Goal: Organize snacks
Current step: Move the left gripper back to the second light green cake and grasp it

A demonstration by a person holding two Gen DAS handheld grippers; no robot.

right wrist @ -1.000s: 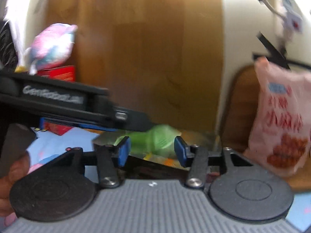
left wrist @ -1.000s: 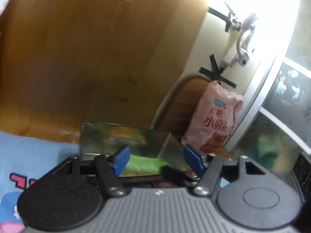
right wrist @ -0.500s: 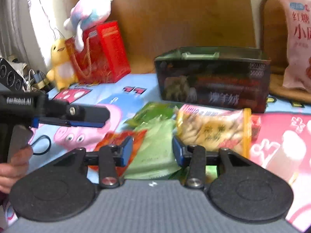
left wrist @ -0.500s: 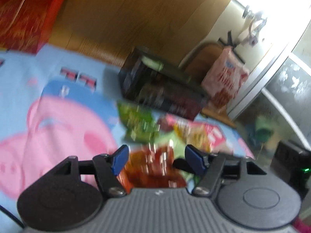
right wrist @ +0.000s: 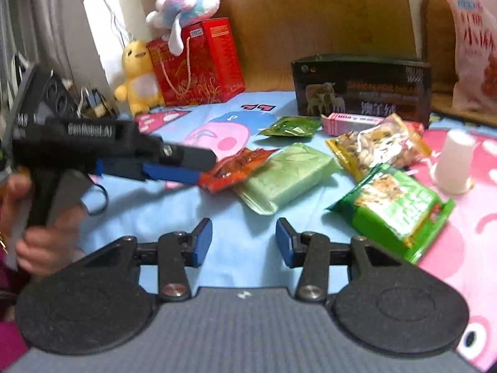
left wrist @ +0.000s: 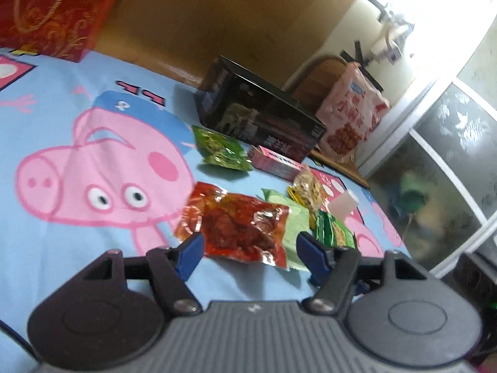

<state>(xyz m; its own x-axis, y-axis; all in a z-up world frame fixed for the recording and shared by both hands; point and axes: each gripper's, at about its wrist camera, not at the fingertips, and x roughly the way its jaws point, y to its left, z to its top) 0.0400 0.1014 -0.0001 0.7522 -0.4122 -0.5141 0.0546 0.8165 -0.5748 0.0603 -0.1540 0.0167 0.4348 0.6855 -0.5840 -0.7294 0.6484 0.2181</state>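
On the cartoon-pig sheet, the left gripper (left wrist: 248, 248) has its fingers spreading wider, the red snack packet (left wrist: 239, 223) just ahead between the tips, not pinched. Right gripper (right wrist: 244, 242) fingers sit about half apart over bare blue sheet (right wrist: 242, 233), holding nothing. Past them lie a pale green pack (right wrist: 285, 174), peanut bag (right wrist: 379, 146), bright green bag (right wrist: 397, 205), small green packet (right wrist: 292, 126) and pink box (right wrist: 348, 122). White cup (right wrist: 455, 161) stands right; dark carton (right wrist: 363, 88) closes the back. Near side's open.
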